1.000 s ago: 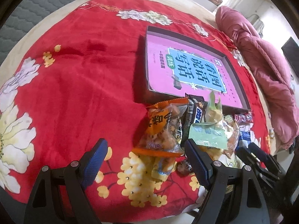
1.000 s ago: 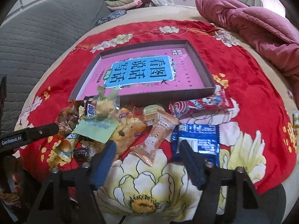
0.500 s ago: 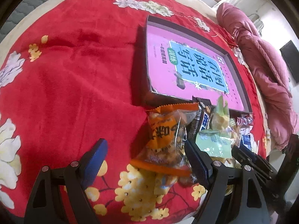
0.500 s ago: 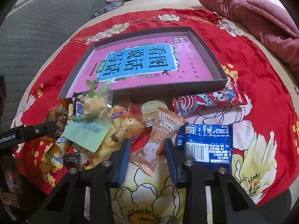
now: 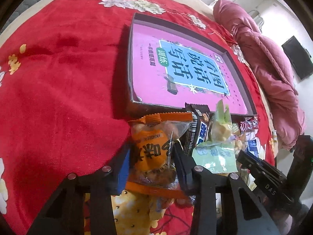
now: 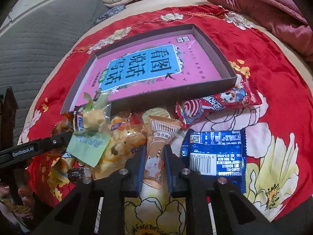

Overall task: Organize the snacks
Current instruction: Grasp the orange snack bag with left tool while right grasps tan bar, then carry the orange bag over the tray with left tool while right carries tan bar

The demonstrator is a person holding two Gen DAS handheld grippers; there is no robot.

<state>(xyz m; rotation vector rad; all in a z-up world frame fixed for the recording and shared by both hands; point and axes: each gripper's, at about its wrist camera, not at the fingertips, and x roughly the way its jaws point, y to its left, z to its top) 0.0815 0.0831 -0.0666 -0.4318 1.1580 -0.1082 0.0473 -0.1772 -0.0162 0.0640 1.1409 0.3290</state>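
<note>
Lower end of the orange snack packet [image 5: 150,156] behind the left gripper's [image 5: 150,166] fingers [image 5: 123,168]

Snacks heaped before the box on the blanket

The box [image 6: 225,58] lies mid-blanket [image 6: 283,101], a book [image 6: 148,66] inside. The snack pile [image 6: 117,135] sits against its near wall; a long packet [image 6: 219,103] and a flat packet [image 6: 215,152] lie right of the pile.

Left gripper [image 5: 150,161] and right gripper [image 6: 154,161]: black frames, blue finger pads, silver screws; white "GenRobot.AI" and "DAS" lettering.
</note>
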